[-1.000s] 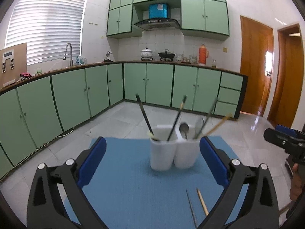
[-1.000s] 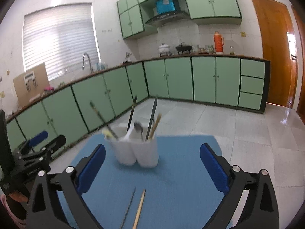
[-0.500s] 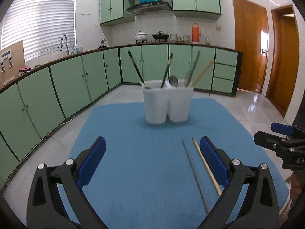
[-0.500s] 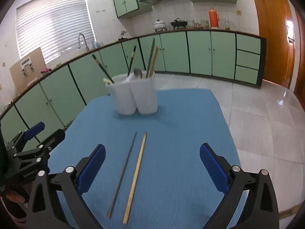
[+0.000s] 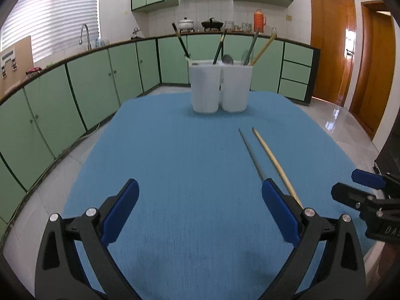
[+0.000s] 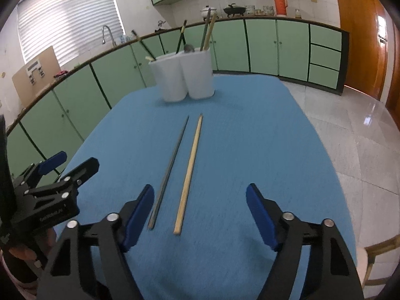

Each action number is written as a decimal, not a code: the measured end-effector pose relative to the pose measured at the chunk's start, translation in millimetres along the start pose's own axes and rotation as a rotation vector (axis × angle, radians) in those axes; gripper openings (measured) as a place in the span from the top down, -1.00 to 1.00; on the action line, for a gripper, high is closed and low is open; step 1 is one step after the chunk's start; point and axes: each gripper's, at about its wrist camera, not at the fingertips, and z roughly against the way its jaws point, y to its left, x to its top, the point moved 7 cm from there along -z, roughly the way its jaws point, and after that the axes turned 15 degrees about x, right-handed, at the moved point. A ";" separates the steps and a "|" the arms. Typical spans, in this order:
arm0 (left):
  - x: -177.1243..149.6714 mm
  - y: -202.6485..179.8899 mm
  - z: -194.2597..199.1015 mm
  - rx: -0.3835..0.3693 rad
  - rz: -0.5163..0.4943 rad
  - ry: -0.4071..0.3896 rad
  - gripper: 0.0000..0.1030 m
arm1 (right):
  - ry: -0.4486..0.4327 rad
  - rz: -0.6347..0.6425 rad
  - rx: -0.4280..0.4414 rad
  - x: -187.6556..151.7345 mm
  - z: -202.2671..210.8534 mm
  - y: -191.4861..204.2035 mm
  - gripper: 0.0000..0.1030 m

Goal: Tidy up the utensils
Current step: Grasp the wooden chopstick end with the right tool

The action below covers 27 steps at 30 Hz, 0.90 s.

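Note:
A white two-cup utensil holder stands at the far end of a blue mat, with chopsticks and spoons upright in it. A dark grey chopstick and a light wooden chopstick lie side by side on the mat. My left gripper is open and empty, left of the two chopsticks. My right gripper is open and empty, with the near ends of both chopsticks just beyond its fingers.
Green kitchen cabinets and a counter with pots and an orange thermos run along the back. Tiled floor lies right of the mat. A wooden door is at the right. A chair corner shows at lower right.
Both grippers have pulled back and tilted down toward the mat. The holder now looks farther off and the two loose chopsticks lie nearer the fingers.

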 end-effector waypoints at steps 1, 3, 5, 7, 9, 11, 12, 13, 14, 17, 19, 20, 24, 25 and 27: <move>-3.8 0.3 0.2 0.001 -0.002 0.009 -0.86 | 0.006 0.005 -0.003 -3.7 -0.5 0.3 -0.30; -9.2 0.9 0.7 0.002 -0.005 0.021 -0.86 | 0.019 0.011 -0.014 -12.1 -1.7 1.3 -0.19; -13.6 1.3 1.0 0.006 -0.005 0.032 -0.86 | 0.031 -0.003 0.001 -20.3 -3.3 2.2 -0.06; -19.5 2.0 0.7 0.005 -0.002 0.047 -0.86 | 0.036 -0.007 0.005 -27.5 -3.3 3.2 0.03; -23.8 0.8 1.5 0.004 0.000 0.055 -0.86 | 0.045 -0.007 0.011 -31.9 -4.5 5.3 0.16; -28.3 -0.3 2.0 0.005 -0.004 0.063 -0.86 | 0.052 -0.004 0.018 -35.4 -5.7 8.6 0.24; -29.6 -0.8 3.0 0.004 -0.006 0.063 -0.86 | 0.055 -0.002 0.023 -36.9 -6.4 10.3 0.27; -28.5 -1.4 3.7 0.005 -0.007 0.063 -0.86 | 0.060 0.000 0.026 -37.8 -6.9 11.6 0.29; -29.8 -1.1 4.7 0.005 -0.008 0.062 -0.86 | 0.064 0.004 0.030 -39.7 -8.0 13.9 0.33; -31.9 -0.1 5.2 0.005 -0.002 0.066 -0.86 | 0.076 0.016 0.032 -44.4 -12.2 18.1 0.40; -34.1 1.5 6.1 0.005 0.002 0.069 -0.86 | 0.083 0.021 0.031 -47.8 -15.7 19.6 0.48; -33.7 1.0 6.2 0.006 0.003 0.070 -0.86 | 0.086 0.023 0.026 -48.7 -17.2 19.2 0.52; -35.1 2.4 7.1 0.005 0.009 0.071 -0.86 | 0.093 0.020 0.021 -52.4 -22.2 19.6 0.60; -35.3 2.4 7.0 0.004 0.011 0.072 -0.86 | 0.094 0.021 0.020 -52.9 -22.9 19.7 0.61; -35.5 1.7 6.7 0.002 0.014 0.073 -0.86 | 0.097 0.022 0.016 -53.5 -24.5 19.5 0.68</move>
